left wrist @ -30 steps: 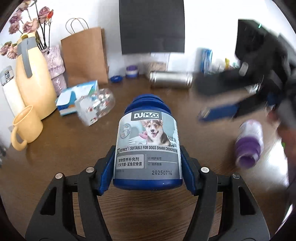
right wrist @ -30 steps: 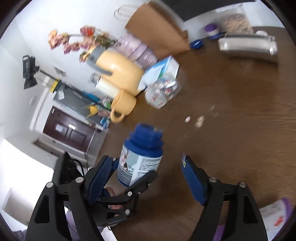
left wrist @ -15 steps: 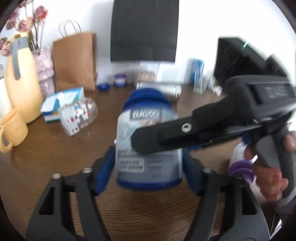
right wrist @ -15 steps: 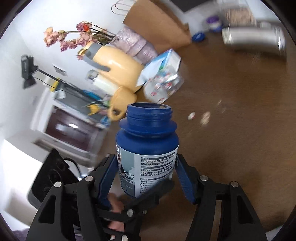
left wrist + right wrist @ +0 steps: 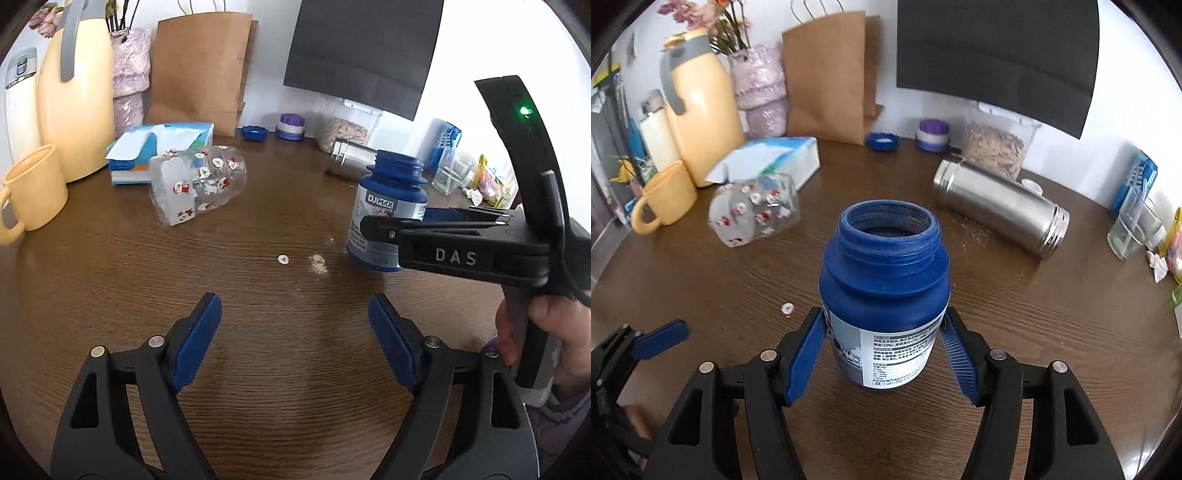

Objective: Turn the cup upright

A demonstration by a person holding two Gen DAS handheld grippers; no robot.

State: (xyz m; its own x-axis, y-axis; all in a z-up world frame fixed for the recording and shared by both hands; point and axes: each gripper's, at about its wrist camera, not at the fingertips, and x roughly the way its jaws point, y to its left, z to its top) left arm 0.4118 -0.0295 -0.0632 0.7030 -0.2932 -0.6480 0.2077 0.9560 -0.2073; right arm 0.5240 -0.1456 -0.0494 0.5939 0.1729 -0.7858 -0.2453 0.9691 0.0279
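One lidless blue plastic jar (image 5: 884, 295) stands upright on the brown wooden table (image 5: 1034, 332), pinched by the right gripper (image 5: 882, 354). The left gripper (image 5: 294, 339) is spread, holding nothing. Two containers lie tipped: one patterned clear glass cup (image 5: 753, 210), one steel flask (image 5: 1001, 206).

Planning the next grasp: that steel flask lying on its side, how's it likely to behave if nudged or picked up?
The steel flask lies on its side on the table, a smooth cylinder, so a sideways nudge would probably roll it. Its polished metal wall looks slippery for the pads; grip squarely across the body. It looks rigid, unlikely to deform. Weight can't be judged: contents aren't visible.
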